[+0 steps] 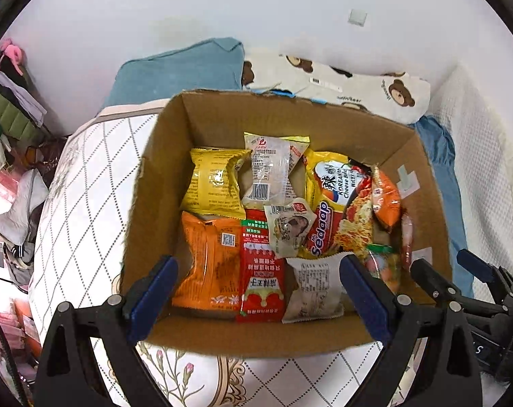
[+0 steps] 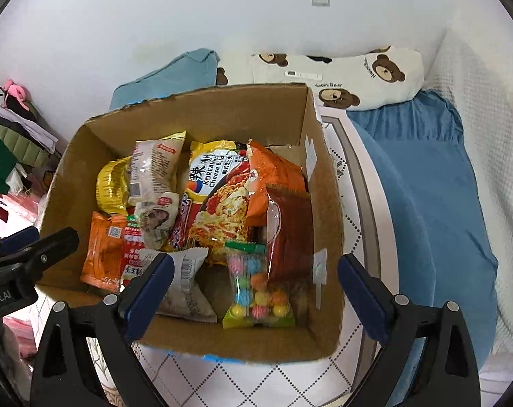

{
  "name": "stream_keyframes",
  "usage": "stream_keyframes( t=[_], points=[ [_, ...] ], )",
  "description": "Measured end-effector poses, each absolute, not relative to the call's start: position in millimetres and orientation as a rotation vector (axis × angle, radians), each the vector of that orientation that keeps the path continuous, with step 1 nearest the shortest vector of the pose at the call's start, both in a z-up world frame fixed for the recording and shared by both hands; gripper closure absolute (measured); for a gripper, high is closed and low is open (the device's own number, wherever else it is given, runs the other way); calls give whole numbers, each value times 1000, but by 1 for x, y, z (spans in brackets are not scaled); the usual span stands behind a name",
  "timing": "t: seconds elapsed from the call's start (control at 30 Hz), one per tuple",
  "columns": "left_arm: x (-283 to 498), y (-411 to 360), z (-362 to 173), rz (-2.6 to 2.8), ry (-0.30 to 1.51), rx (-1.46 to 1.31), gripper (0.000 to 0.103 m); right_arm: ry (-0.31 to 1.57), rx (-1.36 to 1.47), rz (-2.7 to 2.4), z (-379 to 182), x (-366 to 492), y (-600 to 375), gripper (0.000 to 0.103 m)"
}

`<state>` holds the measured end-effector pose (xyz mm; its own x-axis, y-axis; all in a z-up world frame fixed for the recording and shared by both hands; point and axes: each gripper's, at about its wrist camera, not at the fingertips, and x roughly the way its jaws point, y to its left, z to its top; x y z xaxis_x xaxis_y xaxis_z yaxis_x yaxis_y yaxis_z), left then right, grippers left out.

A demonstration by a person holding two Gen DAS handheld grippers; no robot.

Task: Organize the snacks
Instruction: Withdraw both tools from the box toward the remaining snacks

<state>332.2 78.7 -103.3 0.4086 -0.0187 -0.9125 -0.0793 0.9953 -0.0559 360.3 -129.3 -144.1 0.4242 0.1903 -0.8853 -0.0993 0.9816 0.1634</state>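
Snacks are lying packed inside the cardboard box (image 1: pixel 222 115). Left gripper (image 1: pixel 256 291) and right gripper (image 2: pixel 256 291) are hovering above it, jaws spread wide, gripping nothing.

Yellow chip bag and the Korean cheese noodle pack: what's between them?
A clear bun packet lies between the yellow chip bag and the noodle pack; left wrist view shows it best.

White wall (image 2: pixel 188 17), quilted mattress (image 1: pixel 87 176), bear-print pillow (image 2: pixel 358 74), blue blanket (image 2: pixel 426 186), clothes pile (image 1: pixel 8 101)

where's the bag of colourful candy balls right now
In the right wrist view the candy bag stands in the cardboard box at its near right corner, beside the grey wrapped snack.
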Motion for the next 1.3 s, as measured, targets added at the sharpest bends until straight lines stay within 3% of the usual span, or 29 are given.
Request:
stream_keyframes(
  t=[0.93, 1.3],
  points=[
    [206, 75, -31, 50, 913, -53, 6, 837, 123, 172, -47, 222, -142, 4],
    [203, 73, -75, 56, 1014, -18, 6, 927, 242, 127, -82, 210, -184, 3]
  ],
)
